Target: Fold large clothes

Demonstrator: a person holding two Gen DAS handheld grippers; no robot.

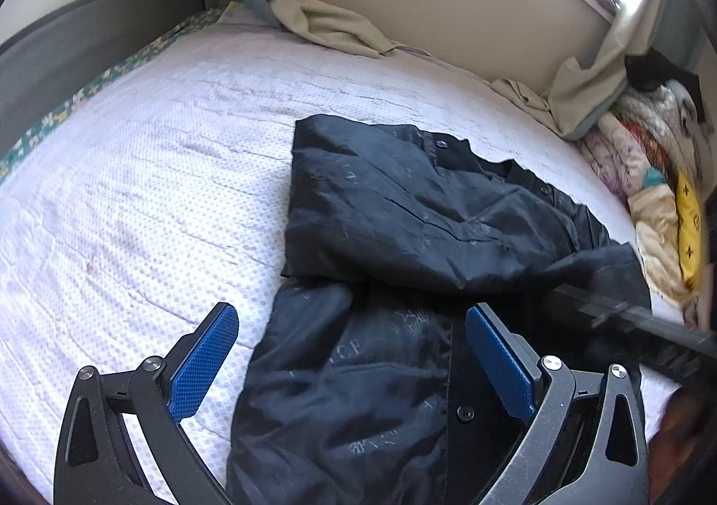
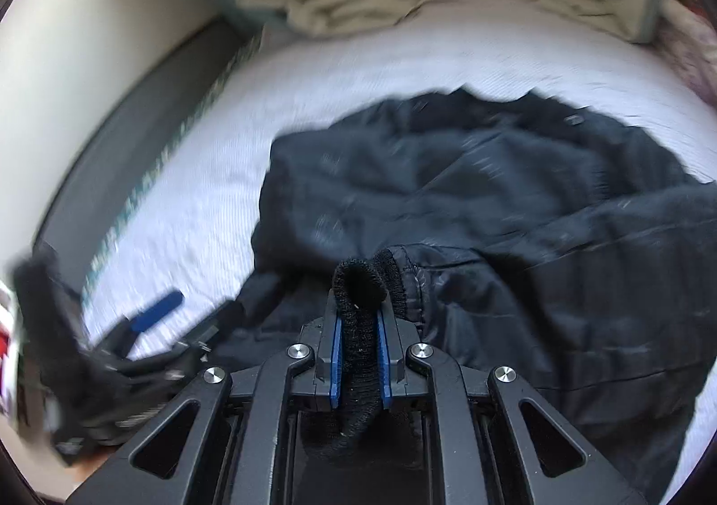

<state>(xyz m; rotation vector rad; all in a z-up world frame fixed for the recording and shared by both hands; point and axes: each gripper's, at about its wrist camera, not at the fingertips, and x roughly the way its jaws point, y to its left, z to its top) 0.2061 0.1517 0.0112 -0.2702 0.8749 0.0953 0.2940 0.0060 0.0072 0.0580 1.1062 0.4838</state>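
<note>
Right wrist view: your right gripper (image 2: 360, 317) has its blue fingers (image 2: 336, 364) pinching the knitted cuff (image 2: 360, 281) of the black jacket (image 2: 515, 227), which lies crumpled on the white bed (image 2: 313, 70). Your left gripper (image 1: 352, 346) hangs over the jacket's lower part, fingers spread wide and holding nothing.
</note>
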